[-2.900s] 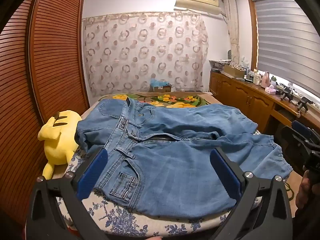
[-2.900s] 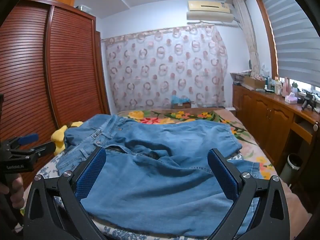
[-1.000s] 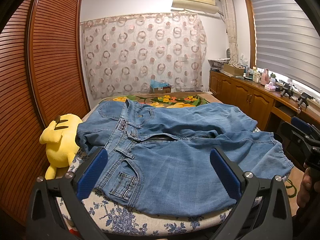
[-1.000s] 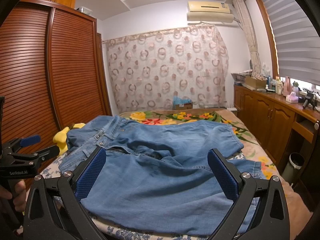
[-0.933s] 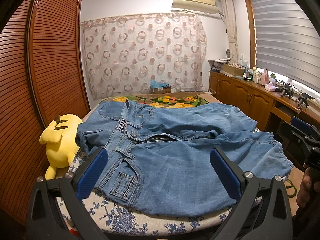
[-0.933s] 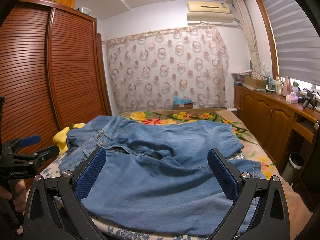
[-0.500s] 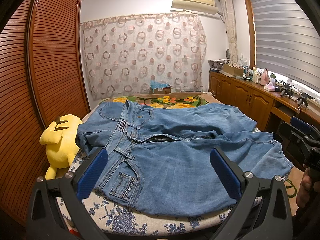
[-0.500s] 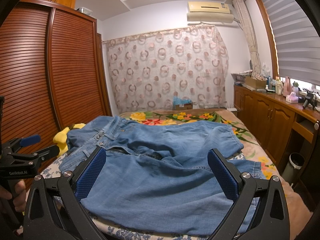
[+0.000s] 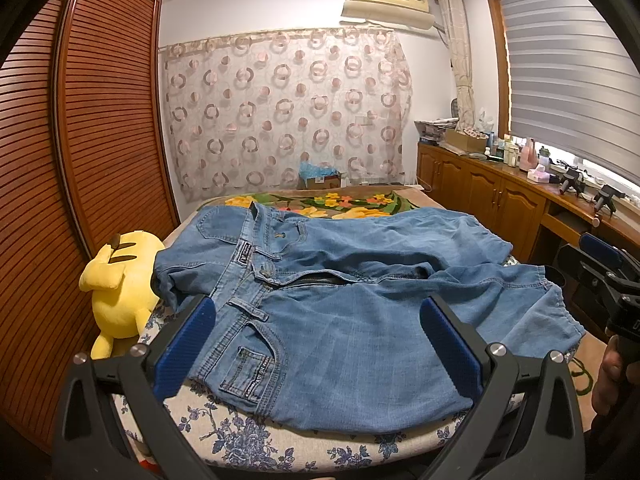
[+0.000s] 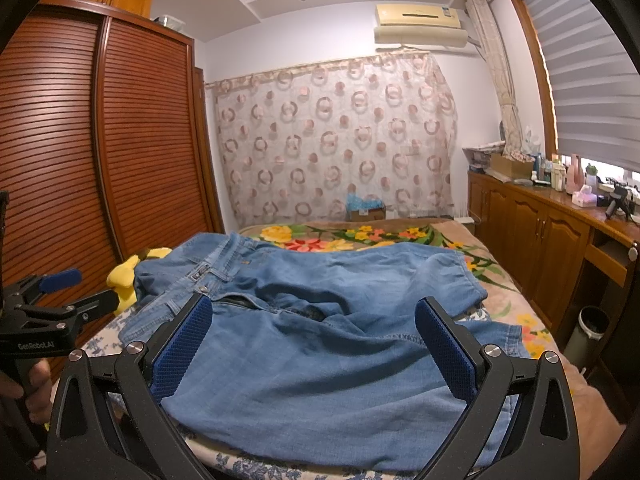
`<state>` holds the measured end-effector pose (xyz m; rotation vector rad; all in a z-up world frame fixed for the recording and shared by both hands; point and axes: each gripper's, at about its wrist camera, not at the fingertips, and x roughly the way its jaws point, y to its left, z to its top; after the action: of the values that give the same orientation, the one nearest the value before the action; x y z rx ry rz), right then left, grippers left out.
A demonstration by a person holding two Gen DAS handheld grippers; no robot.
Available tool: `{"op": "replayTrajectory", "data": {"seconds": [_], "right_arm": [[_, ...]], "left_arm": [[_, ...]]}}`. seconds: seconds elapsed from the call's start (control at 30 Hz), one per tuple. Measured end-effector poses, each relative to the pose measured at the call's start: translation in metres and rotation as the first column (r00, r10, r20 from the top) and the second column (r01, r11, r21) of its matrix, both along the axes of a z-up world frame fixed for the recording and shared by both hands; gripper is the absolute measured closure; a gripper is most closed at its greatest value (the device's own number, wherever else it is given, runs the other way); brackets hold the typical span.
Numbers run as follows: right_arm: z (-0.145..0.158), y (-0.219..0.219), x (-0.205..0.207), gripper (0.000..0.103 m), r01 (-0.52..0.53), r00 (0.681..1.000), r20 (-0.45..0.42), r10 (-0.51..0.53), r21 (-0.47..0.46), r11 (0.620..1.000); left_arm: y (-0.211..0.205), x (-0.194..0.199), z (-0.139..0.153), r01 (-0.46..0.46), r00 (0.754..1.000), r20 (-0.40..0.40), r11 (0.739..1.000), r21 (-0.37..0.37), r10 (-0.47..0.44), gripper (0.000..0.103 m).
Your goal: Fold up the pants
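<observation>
Light blue jeans [image 9: 344, 292] lie spread across the near end of the bed, waistband to the left, legs running right, fly open. They also show in the right wrist view [image 10: 320, 340]. My left gripper [image 9: 316, 344] is open and empty, hovering over the near edge of the jeans by the front pocket. My right gripper [image 10: 314, 346] is open and empty, above the near leg. Each gripper shows at the edge of the other's view, the right one [image 9: 604, 268] and the left one [image 10: 48, 300].
A yellow plush toy [image 9: 120, 284] sits at the bed's left side against the slatted wardrobe [image 9: 80, 160]. A floral blanket [image 10: 360, 240] covers the far bed. Wooden cabinets [image 9: 500, 204] line the right wall, and a bin [image 10: 592, 328] stands on the floor.
Both grippers have risen slightly since the earliest frames, so more of the bed's near edge shows. The jeans have not moved.
</observation>
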<state>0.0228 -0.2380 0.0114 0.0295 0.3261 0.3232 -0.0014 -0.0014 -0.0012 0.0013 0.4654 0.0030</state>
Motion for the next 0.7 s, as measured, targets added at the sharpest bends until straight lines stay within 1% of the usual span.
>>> {"op": "replayTrajectory", "data": {"seconds": [0.23, 0.33, 0.37, 0.4, 0.47, 0.7], "right_arm": [[-0.002, 0.000, 0.001, 0.000, -0.005, 1.000, -0.020, 0.005, -0.008, 1.000], [-0.005, 0.001, 0.000, 0.000, -0.003, 0.999, -0.037, 0.003, -0.017, 1.000], [-0.009, 0.003, 0.010, 0.000, -0.003, 0.999, -0.042, 0.002, -0.018, 1.000], [-0.011, 0.003, 0.012, 0.000, -0.002, 0.999, -0.050, 0.001, -0.019, 1.000], [-0.019, -0.002, 0.014, 0.000, 0.000, 0.998, -0.062, -0.001, -0.024, 1.000], [-0.028, -0.005, 0.021, 0.000, 0.000, 0.995, -0.095, -0.004, -0.044, 0.999]], "left_arm": [[0.001, 0.005, -0.002, 0.009, 0.999, -0.036, 1.000, -0.005, -0.009, 0.000], [0.004, 0.011, -0.008, 0.016, 0.998, -0.056, 1.000, -0.014, -0.017, 0.000], [0.005, 0.015, -0.012, 0.018, 0.998, -0.065, 1.000, -0.017, -0.019, 0.000], [0.007, 0.017, -0.015, 0.020, 0.997, -0.070, 1.000, -0.018, -0.021, 0.000], [0.011, 0.019, -0.021, 0.024, 0.996, -0.082, 0.999, -0.023, -0.026, 0.000], [0.018, 0.027, -0.037, 0.038, 0.992, -0.118, 0.999, -0.034, -0.042, 0.000]]}}
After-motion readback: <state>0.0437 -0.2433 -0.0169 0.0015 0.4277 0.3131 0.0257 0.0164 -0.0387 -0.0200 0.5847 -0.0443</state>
